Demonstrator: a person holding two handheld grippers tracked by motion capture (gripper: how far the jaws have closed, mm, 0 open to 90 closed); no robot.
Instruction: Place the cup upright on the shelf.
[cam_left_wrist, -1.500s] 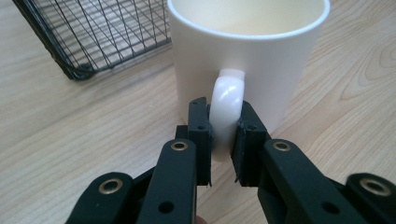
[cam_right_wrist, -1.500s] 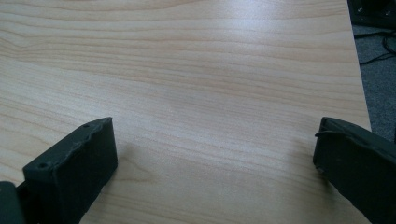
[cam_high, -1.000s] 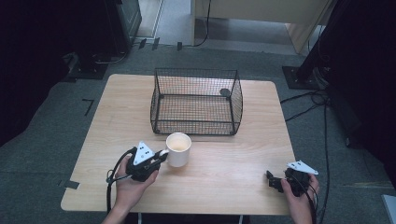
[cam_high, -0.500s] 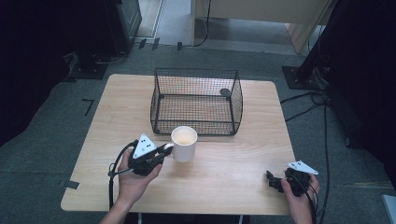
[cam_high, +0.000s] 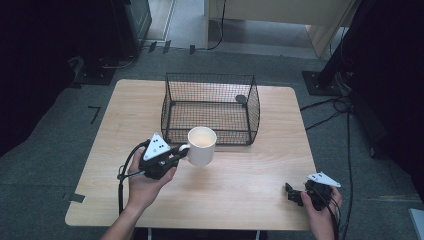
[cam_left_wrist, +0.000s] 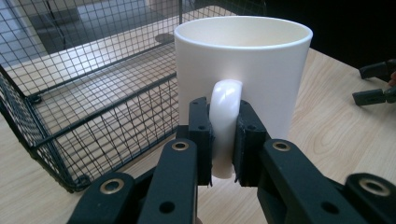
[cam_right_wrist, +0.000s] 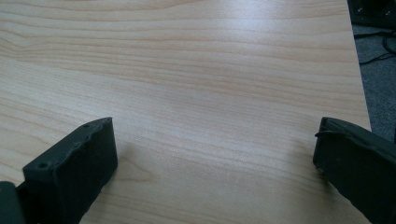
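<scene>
A white mug (cam_high: 201, 145) hangs upright above the table, just in front of the black wire basket (cam_high: 210, 107). My left gripper (cam_high: 178, 150) is shut on the mug's handle (cam_left_wrist: 224, 122), which sits pinched between the two black jaws. In the left gripper view the mug (cam_left_wrist: 247, 74) stands close to the basket's (cam_left_wrist: 84, 88) front wall. My right gripper (cam_high: 291, 193) rests near the table's front right corner, its jaws wide open over bare wood (cam_right_wrist: 210, 93) with nothing between them.
The wooden table (cam_high: 250, 170) has free room in the middle and to the right of the mug. The basket holds a small dark round thing (cam_high: 241, 99) at its back right corner. Cables and dark stands lie on the floor around the table.
My left gripper has lifted the mug off the table and carried it up and toward the basket. The right gripper has stayed where it was.
</scene>
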